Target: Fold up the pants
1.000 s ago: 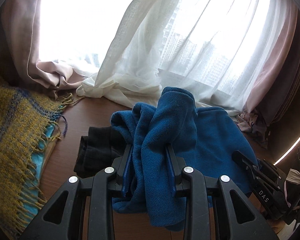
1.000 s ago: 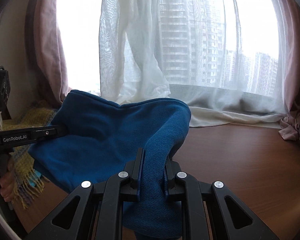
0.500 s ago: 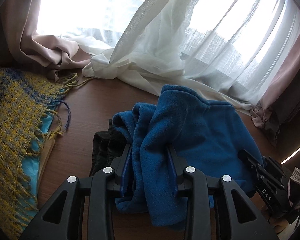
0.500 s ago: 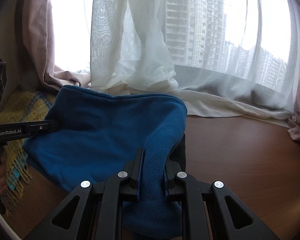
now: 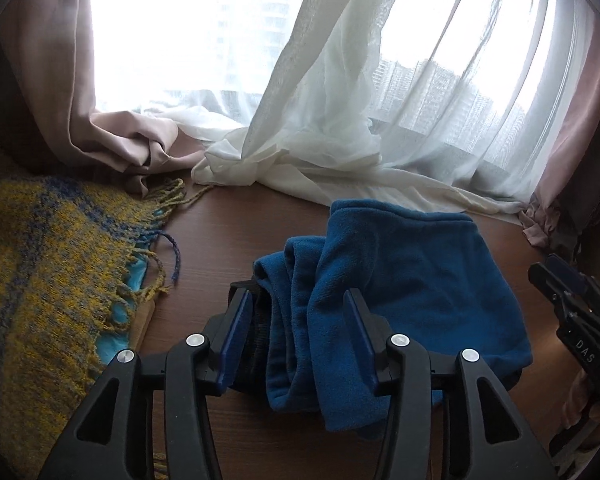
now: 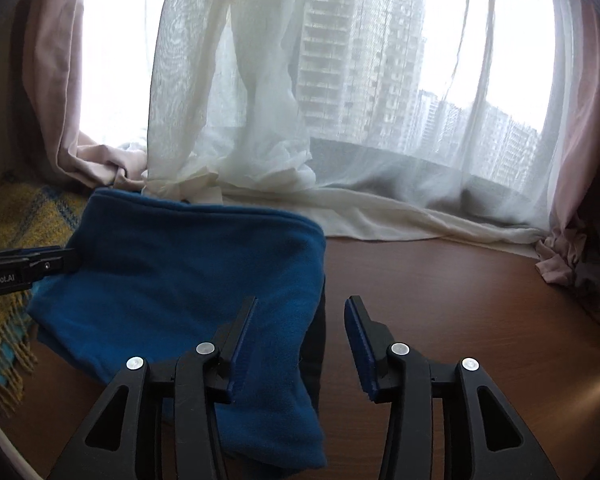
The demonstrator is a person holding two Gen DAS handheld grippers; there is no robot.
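The blue fleece pants (image 5: 412,280) lie folded in a bundle on the wooden table (image 5: 220,240). My left gripper (image 5: 298,300) is open, its jaws either side of the bunched left end of the pants. In the right wrist view the pants (image 6: 180,280) lie flat, and my right gripper (image 6: 300,308) is open over their right edge. A dark garment (image 6: 318,344) shows under the pants' edge. The left gripper also shows at the left edge of the right wrist view (image 6: 24,268), and the right gripper at the right edge of the left wrist view (image 5: 572,304).
A yellow and blue fringed scarf (image 5: 48,264) lies on the left of the table. White sheer curtains (image 5: 320,152) and pink drapes (image 5: 112,136) pool along the far edge by the window. Bare wood (image 6: 460,300) lies right of the pants.
Both grippers lowered the pants onto the table and opened, letting go of the fleece. The pants now rest flat instead of hanging from the jaws.
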